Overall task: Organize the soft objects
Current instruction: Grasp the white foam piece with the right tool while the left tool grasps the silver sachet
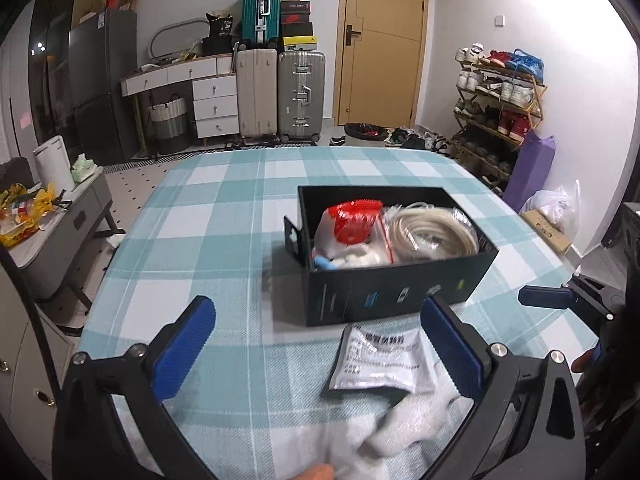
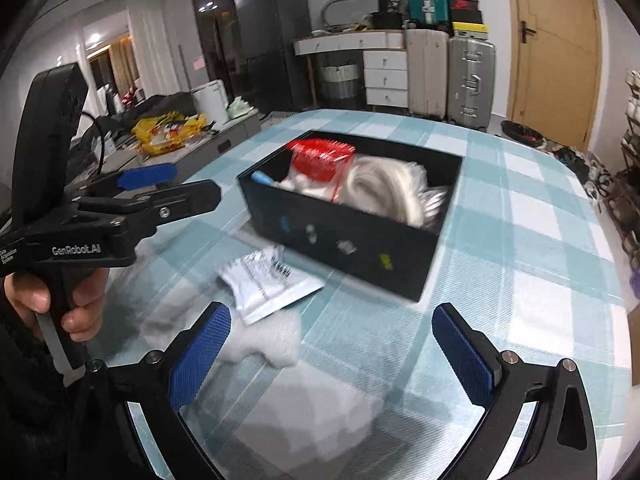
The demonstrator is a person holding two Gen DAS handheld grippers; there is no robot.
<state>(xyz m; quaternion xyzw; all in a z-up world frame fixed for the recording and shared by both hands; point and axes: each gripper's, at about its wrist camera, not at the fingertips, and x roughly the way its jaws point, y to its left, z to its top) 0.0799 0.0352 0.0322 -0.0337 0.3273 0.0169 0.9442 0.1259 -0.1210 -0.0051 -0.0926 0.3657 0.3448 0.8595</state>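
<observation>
Packet (image 1: 380, 360) beside black box (image 1: 400, 292)

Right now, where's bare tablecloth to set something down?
Free: the cloth left of the black box out to the table edge, and the strip behind it. Crowded: the near side, where the printed packet and white fabric lie; the box itself is full.

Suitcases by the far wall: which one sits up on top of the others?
The teal suitcase. It stands raised above the beige suitcase, while the beige one and the silver suitcase beside it stand on the floor.
</observation>
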